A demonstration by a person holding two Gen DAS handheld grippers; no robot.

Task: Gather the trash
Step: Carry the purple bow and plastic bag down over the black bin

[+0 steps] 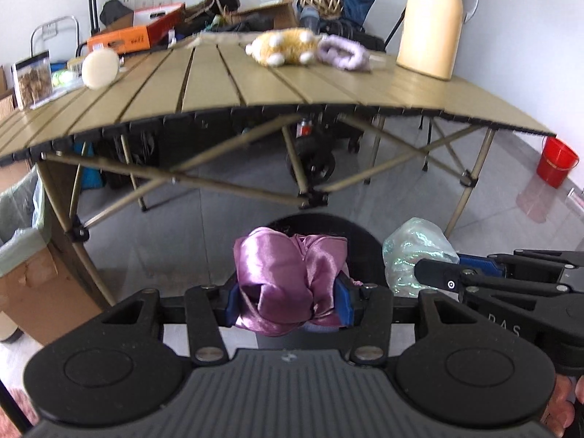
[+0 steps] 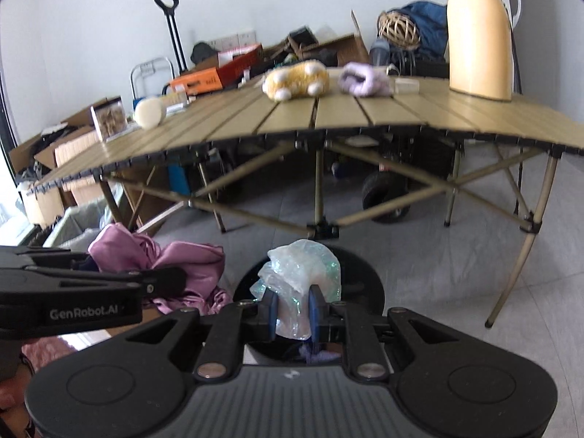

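The folding table (image 1: 328,84) fills the far side of the room, and on the floor in front of it stands a round black bin (image 2: 365,284), directly under both grippers. The left gripper (image 1: 288,301) is clamped on a bundle of purple satin cloth (image 1: 284,273); beside it, the right gripper (image 2: 294,310) pinches a crumpled clear plastic bag (image 2: 303,270). Both loads hang above the bin's mouth, so I judge the drop is straight down.
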